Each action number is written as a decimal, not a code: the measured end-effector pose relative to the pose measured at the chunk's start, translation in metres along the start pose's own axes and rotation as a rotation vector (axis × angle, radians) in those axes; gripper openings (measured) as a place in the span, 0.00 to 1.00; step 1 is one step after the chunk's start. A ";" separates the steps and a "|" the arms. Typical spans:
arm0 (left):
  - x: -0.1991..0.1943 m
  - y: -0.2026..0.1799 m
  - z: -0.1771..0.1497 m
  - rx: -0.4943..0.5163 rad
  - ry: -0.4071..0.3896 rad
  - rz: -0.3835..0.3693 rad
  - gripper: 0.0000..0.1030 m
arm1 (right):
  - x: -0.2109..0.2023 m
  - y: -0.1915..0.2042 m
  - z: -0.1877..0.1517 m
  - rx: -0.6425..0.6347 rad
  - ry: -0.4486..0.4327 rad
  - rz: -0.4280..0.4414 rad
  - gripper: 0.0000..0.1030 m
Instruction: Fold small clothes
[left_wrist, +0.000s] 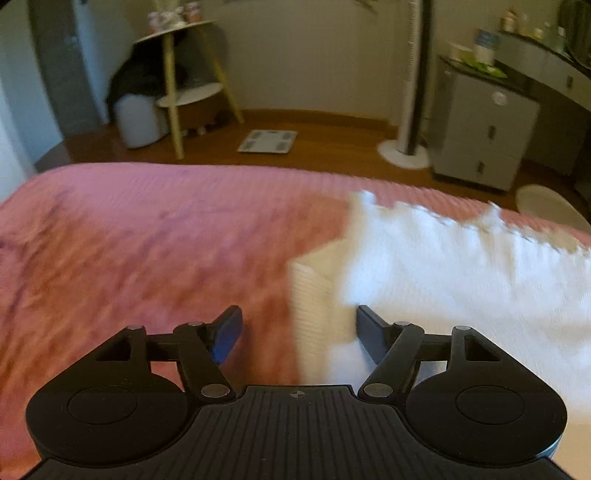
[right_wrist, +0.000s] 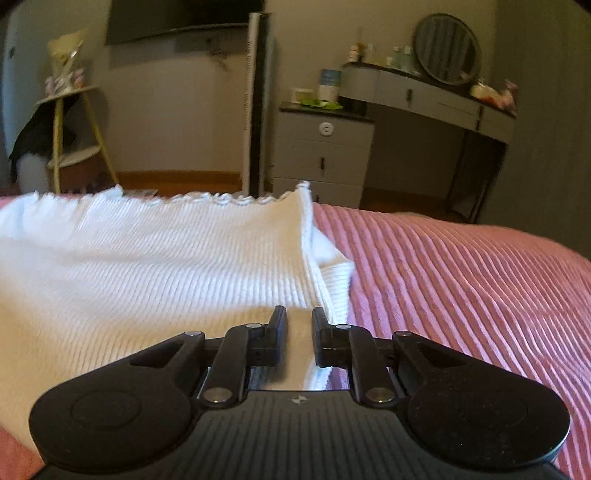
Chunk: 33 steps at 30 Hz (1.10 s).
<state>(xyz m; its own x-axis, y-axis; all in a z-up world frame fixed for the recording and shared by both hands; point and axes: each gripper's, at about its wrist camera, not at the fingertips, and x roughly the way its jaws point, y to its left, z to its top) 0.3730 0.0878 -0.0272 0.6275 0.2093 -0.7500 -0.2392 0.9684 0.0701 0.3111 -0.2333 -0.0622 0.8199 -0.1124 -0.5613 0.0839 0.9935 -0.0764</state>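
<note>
A white ribbed knit top (right_wrist: 155, 273) lies spread on a pink ribbed bedspread (right_wrist: 461, 280). Its scalloped hem runs along the far side and a folded sleeve (right_wrist: 334, 284) sticks out at about 1 o'clock from the right gripper (right_wrist: 299, 319).

That gripper's jaws stand close together, with a strip of the top's near edge between them. Whether the pads truly press the cloth is hard to judge.

The left gripper (left_wrist: 297, 319) is spread wide over the top's left edge (left_wrist: 314, 306). Bedspread shows under its left finger (left_wrist: 229, 328) and white knit under the right one, neither visibly touching. This view is smeared with blur, so the knit's texture barely reads.

Beyond the bed, at 12 o'clock, stands a tall tower fan (right_wrist: 256, 107), with a grey drawer unit (right_wrist: 323, 158) and a vanity desk (right_wrist: 428, 96) with a round mirror (right_wrist: 447, 48) toward 1 o'clock. At 10 o'clock are a yellow-legged shelf (left_wrist: 188, 77), a pale bin (left_wrist: 136, 122) and a floor scale (left_wrist: 267, 140). Nothing lies across the top. The small bottles on the desk are too small to identify.
</note>
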 end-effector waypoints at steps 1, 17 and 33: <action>-0.003 0.006 -0.001 -0.001 0.003 -0.001 0.73 | -0.004 -0.001 0.000 0.025 0.000 -0.040 0.12; -0.029 0.053 -0.030 -0.123 0.119 -0.269 0.71 | -0.073 0.043 -0.034 0.193 0.032 0.157 0.24; -0.023 0.068 -0.026 -0.272 0.178 -0.493 0.75 | -0.072 0.065 -0.034 0.174 0.009 0.179 0.34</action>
<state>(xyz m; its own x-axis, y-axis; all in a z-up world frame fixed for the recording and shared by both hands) 0.3231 0.1449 -0.0223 0.5842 -0.3060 -0.7518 -0.1466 0.8712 -0.4685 0.2379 -0.1616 -0.0549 0.8254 0.0665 -0.5606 0.0345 0.9852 0.1678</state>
